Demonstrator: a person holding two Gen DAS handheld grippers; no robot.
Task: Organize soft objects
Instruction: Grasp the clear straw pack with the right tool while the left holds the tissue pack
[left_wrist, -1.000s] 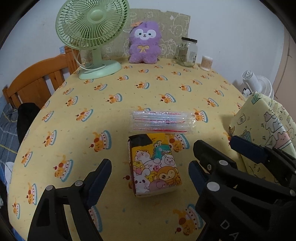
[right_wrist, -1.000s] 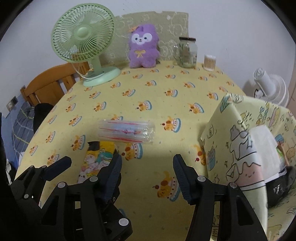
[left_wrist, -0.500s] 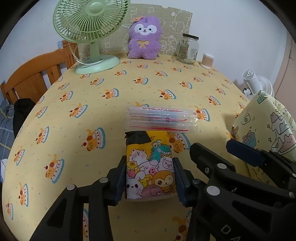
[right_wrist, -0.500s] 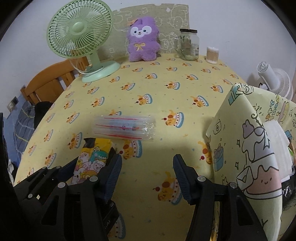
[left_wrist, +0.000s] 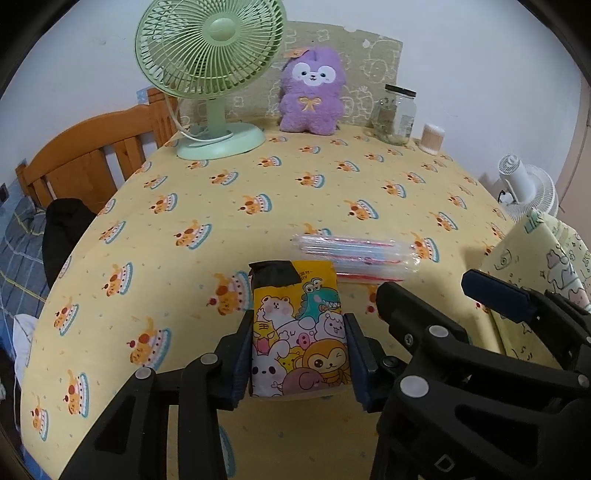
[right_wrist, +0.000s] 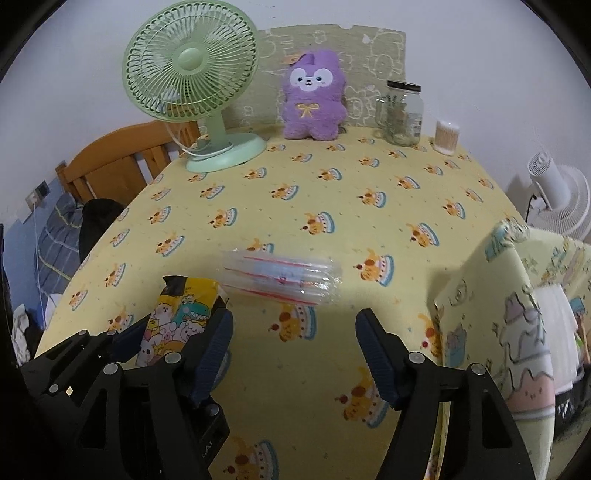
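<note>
Two grippers are hovering over a yellow tablecloth (left_wrist: 258, 206). Left gripper (left_wrist: 299, 354) is pinching the cartoon-printed soft pack (left_wrist: 299, 332) at the near table edge; right gripper (right_wrist: 293, 350) is spreading wider, empty. Pickup seems underway; next, lifting it toward the fabric bag (right_wrist: 517, 317).

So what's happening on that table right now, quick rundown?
Left gripper shut on the cartoon tissue pack. Right gripper open, jaws just widened, nothing between them. Clear straw packet lies just beyond the pack; storage bag waits at right.
</note>
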